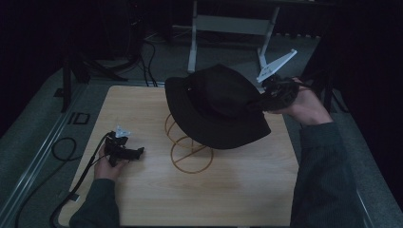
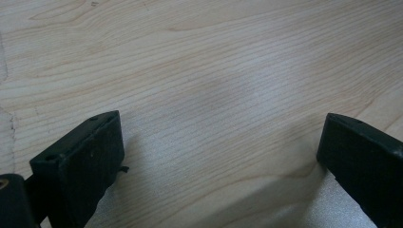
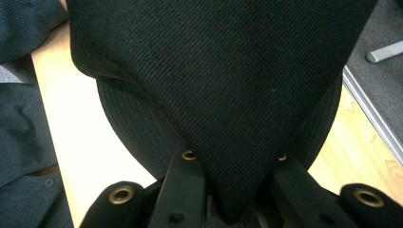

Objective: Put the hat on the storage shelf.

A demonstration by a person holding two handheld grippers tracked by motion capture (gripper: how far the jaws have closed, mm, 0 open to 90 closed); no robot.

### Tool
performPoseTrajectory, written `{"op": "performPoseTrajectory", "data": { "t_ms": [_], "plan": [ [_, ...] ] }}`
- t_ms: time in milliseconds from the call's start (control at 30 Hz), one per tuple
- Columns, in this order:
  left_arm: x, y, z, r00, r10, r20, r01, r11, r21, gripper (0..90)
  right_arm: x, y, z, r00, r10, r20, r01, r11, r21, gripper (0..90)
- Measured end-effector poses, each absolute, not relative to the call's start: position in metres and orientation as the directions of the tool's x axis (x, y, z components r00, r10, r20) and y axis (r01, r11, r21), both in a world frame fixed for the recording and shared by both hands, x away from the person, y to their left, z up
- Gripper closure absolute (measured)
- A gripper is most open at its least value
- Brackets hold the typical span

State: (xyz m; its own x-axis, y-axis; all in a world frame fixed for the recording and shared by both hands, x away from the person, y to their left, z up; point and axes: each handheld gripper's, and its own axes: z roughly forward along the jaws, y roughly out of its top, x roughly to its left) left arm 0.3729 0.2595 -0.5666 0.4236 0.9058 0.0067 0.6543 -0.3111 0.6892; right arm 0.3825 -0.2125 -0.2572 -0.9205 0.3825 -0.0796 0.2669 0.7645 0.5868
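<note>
Here, black hat (image 1: 216, 104) pinched in right gripper (image 1: 260, 102), unlabelled

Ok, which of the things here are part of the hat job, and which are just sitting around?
In the job:
black hat, pinched at the crown by the right gripper
wire hat stand under it
wooden table

Just around:
left gripper, open, resting on the table
cable on the floor
white desk frame behind

A dim room: grey carpet (image 1: 28, 128), a pale wooden table (image 1: 237, 190) (white desk frame (image 1: 228, 23) behind).
</note>
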Motion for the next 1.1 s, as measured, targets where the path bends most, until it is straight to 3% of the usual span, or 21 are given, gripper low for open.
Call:
{"op": "performPoseTrajectory", "data": {
  "t_ms": [1100],
  "plan": [
    [0.373,0.259,-0.567,0.423,0.906,0.004,0.656,-0.310,0.688,2.0,0.389,-0.169,-0.270,-0.948,0.312,-0.055,0.234,0.806,0.543,85.5]
  ]
}}
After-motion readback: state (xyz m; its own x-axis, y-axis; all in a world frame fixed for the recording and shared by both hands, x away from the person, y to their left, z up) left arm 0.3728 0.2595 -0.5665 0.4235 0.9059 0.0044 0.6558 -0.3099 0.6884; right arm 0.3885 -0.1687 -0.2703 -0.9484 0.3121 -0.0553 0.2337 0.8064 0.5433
